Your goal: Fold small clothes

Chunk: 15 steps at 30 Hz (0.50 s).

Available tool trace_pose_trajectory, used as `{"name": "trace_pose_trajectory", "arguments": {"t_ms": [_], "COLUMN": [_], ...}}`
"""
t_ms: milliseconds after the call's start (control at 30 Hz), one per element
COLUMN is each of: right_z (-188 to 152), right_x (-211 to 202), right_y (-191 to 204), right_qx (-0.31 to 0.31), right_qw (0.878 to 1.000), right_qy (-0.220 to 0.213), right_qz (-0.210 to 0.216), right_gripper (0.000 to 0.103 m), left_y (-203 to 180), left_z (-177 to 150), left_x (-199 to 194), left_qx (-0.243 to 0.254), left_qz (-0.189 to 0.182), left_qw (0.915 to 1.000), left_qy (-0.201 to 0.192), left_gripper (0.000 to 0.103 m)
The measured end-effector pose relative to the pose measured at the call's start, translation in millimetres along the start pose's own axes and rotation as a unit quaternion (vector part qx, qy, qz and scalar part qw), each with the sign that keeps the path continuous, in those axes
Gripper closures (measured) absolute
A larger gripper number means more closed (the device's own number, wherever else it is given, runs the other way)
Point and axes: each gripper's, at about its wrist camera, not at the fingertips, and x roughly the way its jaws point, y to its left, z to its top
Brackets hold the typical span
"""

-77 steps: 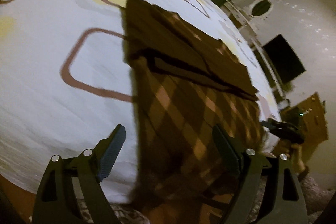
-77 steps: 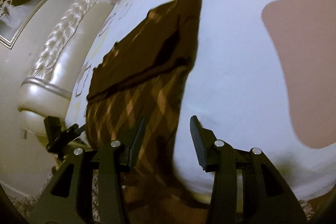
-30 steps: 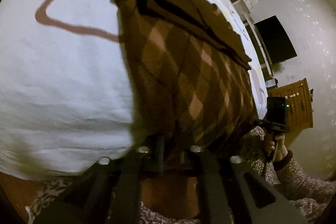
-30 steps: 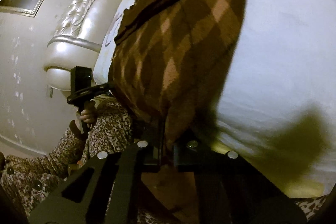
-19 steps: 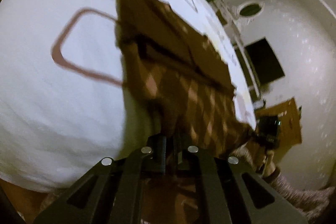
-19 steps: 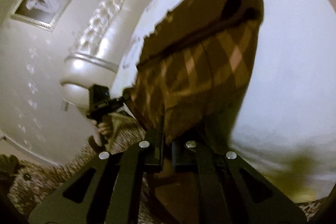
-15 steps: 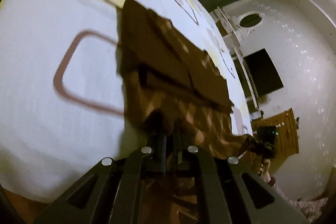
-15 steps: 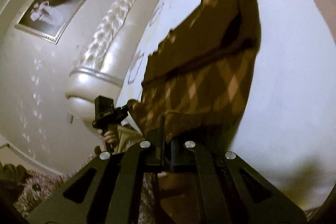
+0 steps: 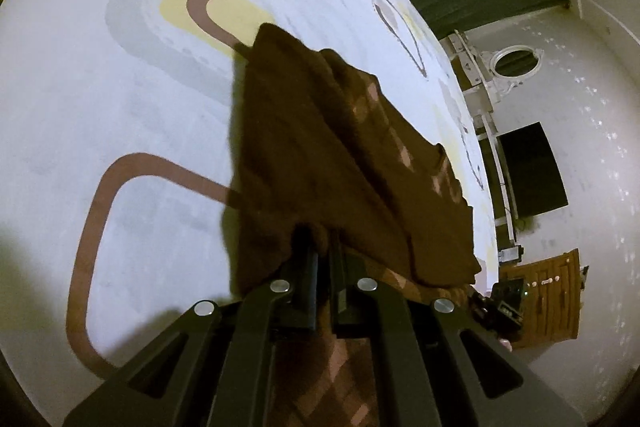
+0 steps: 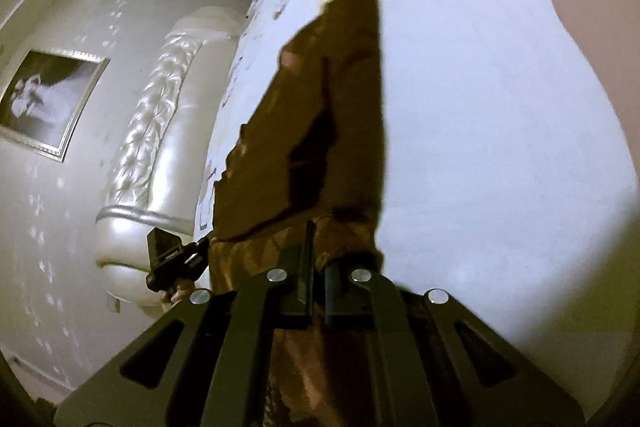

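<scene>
A brown checked garment (image 9: 340, 155) lies on the white bed sheet (image 9: 120, 107), its near hem lifted and carried over the far part. My left gripper (image 9: 322, 247) is shut on the near left corner of that hem. In the right wrist view the same garment (image 10: 344, 99) stretches away from my right gripper (image 10: 318, 255), which is shut on the near right corner. Checked cloth hangs below both pairs of fingers. The other gripper shows at the edge of each view: the right one (image 9: 506, 303) and the left one (image 10: 168, 255).
The sheet carries brown and yellow rounded shapes (image 9: 208, 11). A padded white headboard (image 10: 160, 131) and a framed picture (image 10: 48, 99) stand left in the right wrist view. A dark screen (image 9: 532, 167) and a wooden cabinet (image 9: 548, 299) are at the right in the left wrist view.
Both grippers went from open beside the hem to shut on its corners. They have since carried the hem forward over the garment, so the checked front is now mostly covered.
</scene>
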Motion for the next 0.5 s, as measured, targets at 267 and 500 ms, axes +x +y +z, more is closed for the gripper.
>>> {"name": "trace_pose_trajectory", "arguments": {"t_ms": [267,500], "right_z": [-3,-17], "right_x": [-15,-64], "right_y": [7,15], "right_qx": [-0.004,-0.030], "right_qw": [1.000,0.999], "right_qy": [0.005,0.005], "right_qz": [0.019,0.012], "right_gripper": [0.090,0.072], "left_y": [1,-2], "left_z": [-12,-52], "left_x": [-25,-72], "left_qx": [0.004,0.046], "left_qz": [-0.019,-0.008], "left_qw": [0.9998,0.9987], "left_qy": [-0.011,-0.020], "left_gripper": [0.095,0.047]}}
